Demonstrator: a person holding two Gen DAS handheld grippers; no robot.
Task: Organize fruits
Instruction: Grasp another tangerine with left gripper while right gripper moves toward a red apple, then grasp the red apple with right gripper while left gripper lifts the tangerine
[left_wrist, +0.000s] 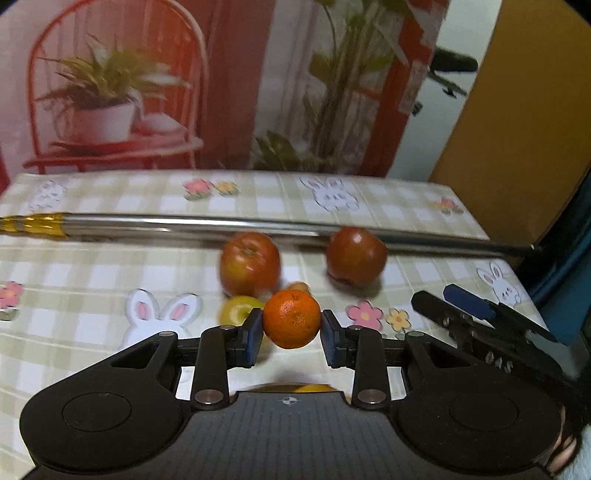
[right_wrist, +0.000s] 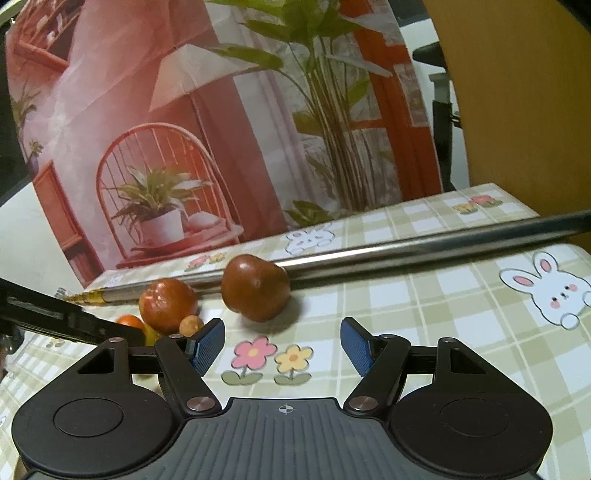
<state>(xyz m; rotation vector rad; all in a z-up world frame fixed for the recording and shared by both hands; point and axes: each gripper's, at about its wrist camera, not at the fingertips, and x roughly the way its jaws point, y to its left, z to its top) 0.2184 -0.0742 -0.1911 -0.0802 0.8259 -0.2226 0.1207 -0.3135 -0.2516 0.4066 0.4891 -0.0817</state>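
My left gripper (left_wrist: 291, 334) is shut on an orange mandarin (left_wrist: 291, 318), its blue pads against both sides. Behind it on the checked tablecloth stand a red apple (left_wrist: 249, 263) and a darker red apple (left_wrist: 355, 255), with a yellow fruit (left_wrist: 239, 309) and a small orange-brown fruit (left_wrist: 297, 287) close by. My right gripper (right_wrist: 282, 345) is open and empty above the cloth, in front of the dark red apple (right_wrist: 255, 291). The red apple (right_wrist: 168, 304), the small fruit (right_wrist: 191, 325) and the mandarin (right_wrist: 129, 321) show to its left.
A long metal pole (left_wrist: 229, 226) with a gold end lies across the table behind the apples; it also shows in the right wrist view (right_wrist: 406, 253). A printed backdrop (left_wrist: 184, 85) stands at the far table edge. A fruit (left_wrist: 314, 387) shows under my left gripper.
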